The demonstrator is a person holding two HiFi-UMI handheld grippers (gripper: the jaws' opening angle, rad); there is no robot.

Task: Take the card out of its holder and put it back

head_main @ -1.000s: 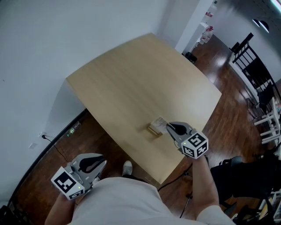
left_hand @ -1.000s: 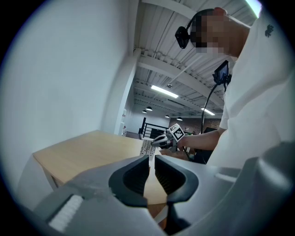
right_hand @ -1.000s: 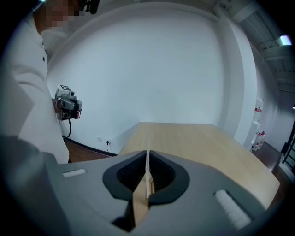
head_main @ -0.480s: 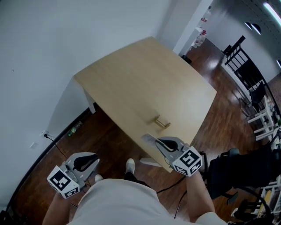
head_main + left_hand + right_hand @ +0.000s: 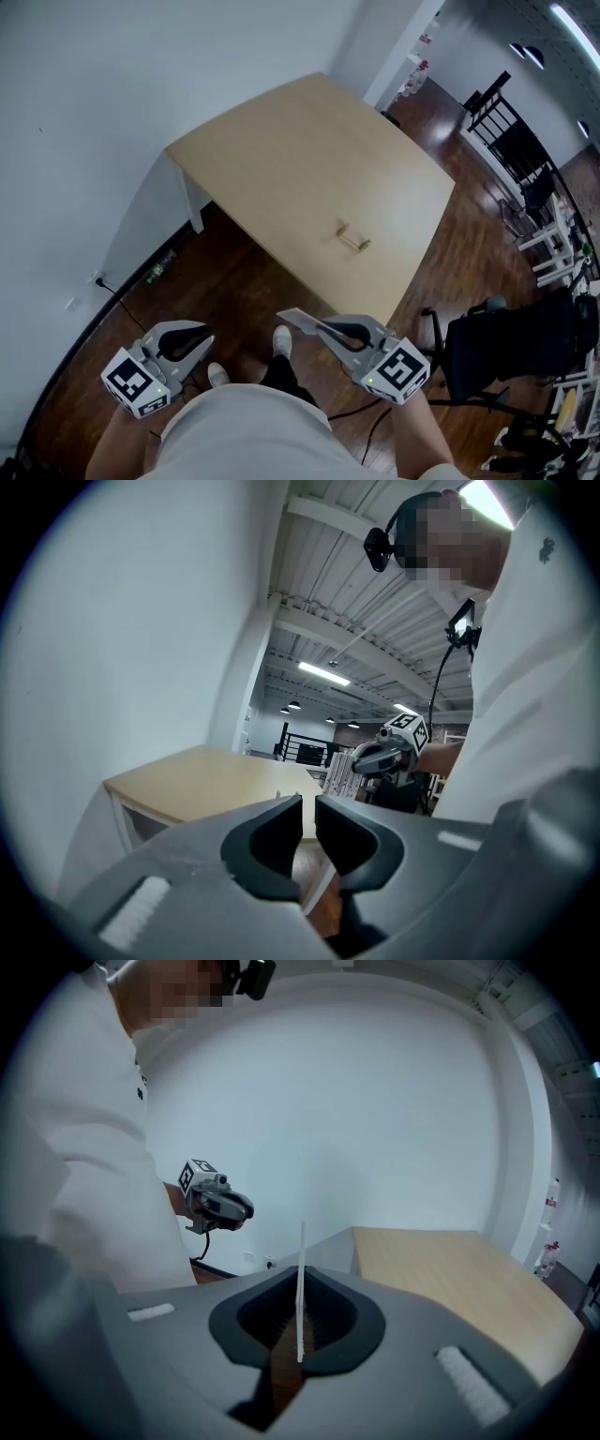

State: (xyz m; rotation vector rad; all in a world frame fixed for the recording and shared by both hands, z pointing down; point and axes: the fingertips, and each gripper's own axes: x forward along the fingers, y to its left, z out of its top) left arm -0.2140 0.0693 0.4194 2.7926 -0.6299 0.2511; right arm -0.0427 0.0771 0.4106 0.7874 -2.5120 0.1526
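A small wooden card holder (image 5: 353, 238) sits empty near the front of the light wooden table (image 5: 309, 159). The white card (image 5: 298, 321) is out over the floor, well short of the table's edge, with my right gripper (image 5: 323, 328) shut on it. In the right gripper view the card (image 5: 301, 1279) stands edge-on and upright between the closed jaws of that gripper (image 5: 300, 1346). My left gripper (image 5: 204, 339) hangs low at the left beside my body. Its jaws stand almost together with nothing in them (image 5: 308, 817).
A white wall runs along the left. A black office chair (image 5: 511, 342) stands at the right on the dark wood floor, with a black railing (image 5: 506, 122) further back. A cable (image 5: 122, 298) trails on the floor at the left. My shoe (image 5: 281, 339) shows below the card.
The right gripper has drawn the card out of the holder and pulled it back off the table toward my body. The view has backed away from the table. The left gripper barely moved.
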